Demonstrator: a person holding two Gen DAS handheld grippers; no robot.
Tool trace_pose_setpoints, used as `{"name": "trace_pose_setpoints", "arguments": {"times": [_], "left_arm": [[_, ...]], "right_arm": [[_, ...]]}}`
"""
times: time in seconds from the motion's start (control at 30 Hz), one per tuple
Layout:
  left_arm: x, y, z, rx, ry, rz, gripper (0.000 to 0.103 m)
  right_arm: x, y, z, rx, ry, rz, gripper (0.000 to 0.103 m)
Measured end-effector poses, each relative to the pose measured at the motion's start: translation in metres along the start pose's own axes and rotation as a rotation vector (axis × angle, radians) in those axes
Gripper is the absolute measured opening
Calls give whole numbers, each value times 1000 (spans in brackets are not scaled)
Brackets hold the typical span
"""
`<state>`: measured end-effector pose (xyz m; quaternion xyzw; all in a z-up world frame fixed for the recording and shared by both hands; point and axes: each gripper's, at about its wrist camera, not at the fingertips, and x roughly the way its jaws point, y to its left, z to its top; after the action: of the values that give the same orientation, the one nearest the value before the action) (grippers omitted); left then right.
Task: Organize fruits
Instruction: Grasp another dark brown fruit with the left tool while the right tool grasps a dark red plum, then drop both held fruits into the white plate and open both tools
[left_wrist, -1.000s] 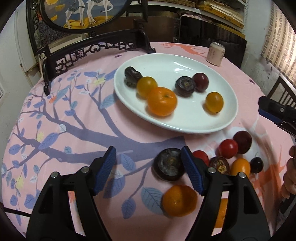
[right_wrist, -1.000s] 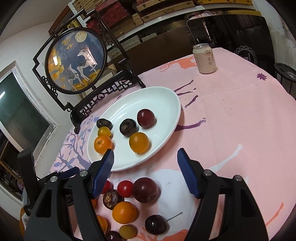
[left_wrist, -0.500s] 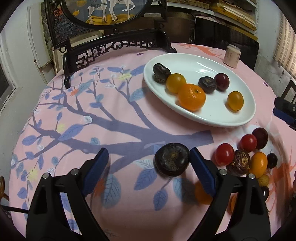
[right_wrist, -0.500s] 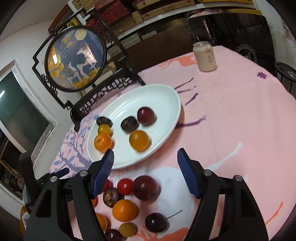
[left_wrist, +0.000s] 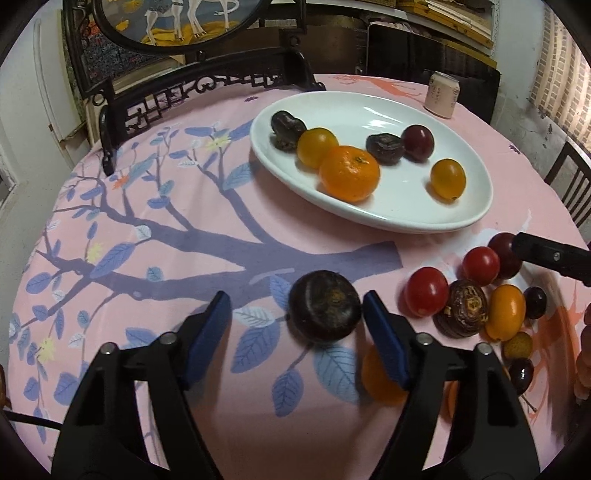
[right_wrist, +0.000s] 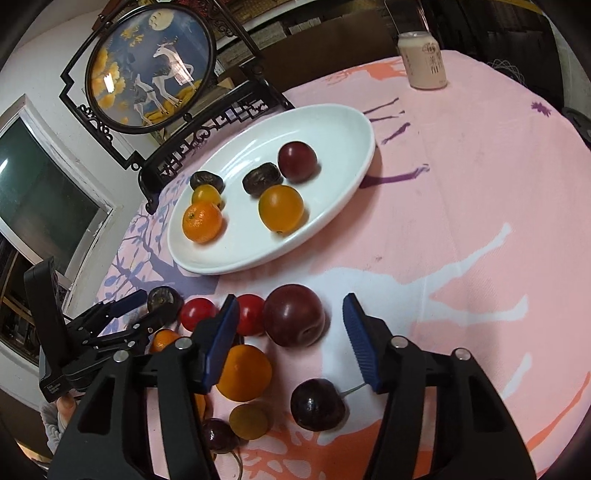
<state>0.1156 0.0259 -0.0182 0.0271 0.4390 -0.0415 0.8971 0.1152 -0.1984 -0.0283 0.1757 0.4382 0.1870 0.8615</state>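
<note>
Left tool (left_wrist: 297, 312) closing around dark round fruit (left_wrist: 324, 305) on desk (left_wrist: 221, 406), right pad close, contact unclear. White plate (left_wrist: 476, 206) behind holds six fruits. Right tool (right_wrist: 290, 325) closing, dark red plum (right_wrist: 294, 315) between pads, untouched; orange fruit (right_wrist: 245, 373) half hidden behind its left finger.

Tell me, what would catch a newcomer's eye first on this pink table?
Probably the big white plate toward the back of the pink tablecloth, already holding six fruits, the mandarin brightest among them. In front of it lies a loose cluster of fruit. The left claw is closing around a dark round fruit, and the right claw is closing around a dark red plum.
</note>
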Motion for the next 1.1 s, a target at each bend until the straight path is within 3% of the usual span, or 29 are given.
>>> {"name": "trace_pose_setpoints", "arguments": {"times": [0.17,0.2,0.3,0.37,0.6,0.83,1.1], "left_arm": [[5,2,0,-23,10,-33,67],[5,-1,1,-15,5,-28,67],[4,-5,0,4,-10,-16,65],[3,-3,0,-11,-5,-54,42],[-3,5,1,-42,-24,-21,43],[-31,3,24,-53,-121,-28,43],[-8,-41,80,-5,-102,-75,45]], "right_arm": [[9,-2,-3,8,32,12,50],[9,-1,-3,7,32,28,44],[8,-3,-4,17,27,24,37],[7,-3,-4,20,26,26,37],[-7,-5,-1,28,-32,43,37],[-31,7,9,2,-136,115,37],[0,22,64,-20,-196,-2,39]]}}
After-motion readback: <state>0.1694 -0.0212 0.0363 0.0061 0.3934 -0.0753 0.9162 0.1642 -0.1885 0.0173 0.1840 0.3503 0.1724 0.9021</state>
